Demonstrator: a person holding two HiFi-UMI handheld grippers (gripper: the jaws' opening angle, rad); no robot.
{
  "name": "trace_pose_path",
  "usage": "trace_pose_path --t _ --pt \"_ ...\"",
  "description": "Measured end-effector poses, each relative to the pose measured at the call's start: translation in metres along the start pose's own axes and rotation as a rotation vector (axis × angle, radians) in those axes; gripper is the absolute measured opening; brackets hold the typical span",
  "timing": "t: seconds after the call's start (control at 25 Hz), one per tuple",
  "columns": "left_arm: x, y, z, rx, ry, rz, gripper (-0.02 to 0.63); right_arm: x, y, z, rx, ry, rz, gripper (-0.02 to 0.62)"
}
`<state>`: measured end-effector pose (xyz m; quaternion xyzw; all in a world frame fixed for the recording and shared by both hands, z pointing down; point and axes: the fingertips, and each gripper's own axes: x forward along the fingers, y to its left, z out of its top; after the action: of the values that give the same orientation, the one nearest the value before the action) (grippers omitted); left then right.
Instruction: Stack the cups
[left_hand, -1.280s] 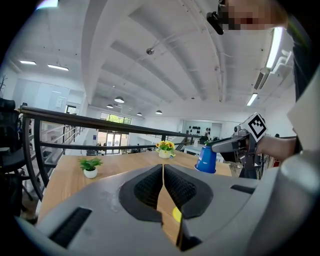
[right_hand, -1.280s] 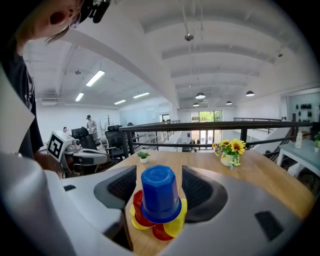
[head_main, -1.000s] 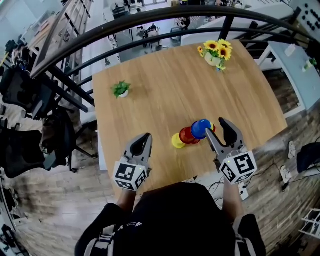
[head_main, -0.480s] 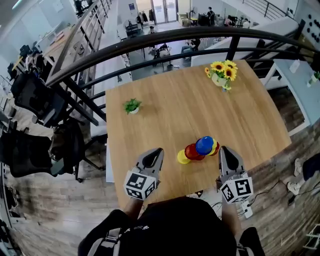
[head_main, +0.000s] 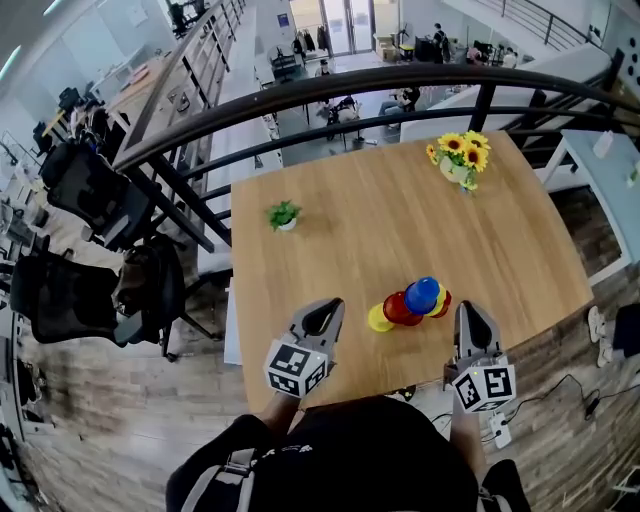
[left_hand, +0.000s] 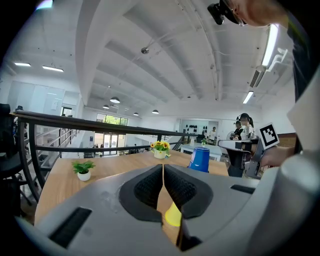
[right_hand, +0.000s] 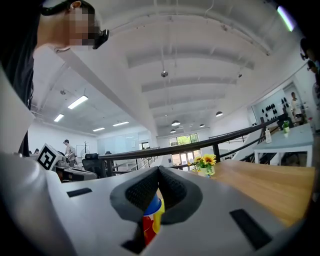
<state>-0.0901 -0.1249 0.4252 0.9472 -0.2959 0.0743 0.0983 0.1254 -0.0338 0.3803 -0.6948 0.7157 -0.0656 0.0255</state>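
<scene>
Wooden desk (head_main: 380, 200) beside railing (head_main: 350, 85); cups (head_main: 410, 303) clustered near near edge. left tool (head_main: 326, 308) and right tool (head_main: 471, 310) flank them, both clenched, empty. Likely between grasps; next: open one tool, reach for outer cup.

The person wears a black top (head_main: 360, 450) with grey shoulder straps (head_main: 230, 470). The grey plastic left gripper (head_main: 328, 305) and right gripper (head_main: 470, 306) each carry black textured pads (left_hand: 149, 186) and a white cube with black square markers (head_main: 297, 368)

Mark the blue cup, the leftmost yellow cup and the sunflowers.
blue cup (head_main: 422, 294): head view, its top face.
yellow cup (head_main: 378, 319): head view, its top.
sunflowers (head_main: 461, 153): head view, the blossoms.
</scene>
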Motion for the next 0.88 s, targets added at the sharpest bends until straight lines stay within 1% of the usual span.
trace_pose_path --t 0.52,0.88 --pt "-0.0038 0.0017 0.0009 0.004 0.006 0.013 0.017 0.0021 -0.0007 -0.0011 0.01 -0.003 0.003 0.002" --pt "-0.0064 -0.0055 0.0018 0.004 0.009 0.011 0.017 -0.0065 -0.0021 0.0004 0.018 -0.001 -0.001 0.002"
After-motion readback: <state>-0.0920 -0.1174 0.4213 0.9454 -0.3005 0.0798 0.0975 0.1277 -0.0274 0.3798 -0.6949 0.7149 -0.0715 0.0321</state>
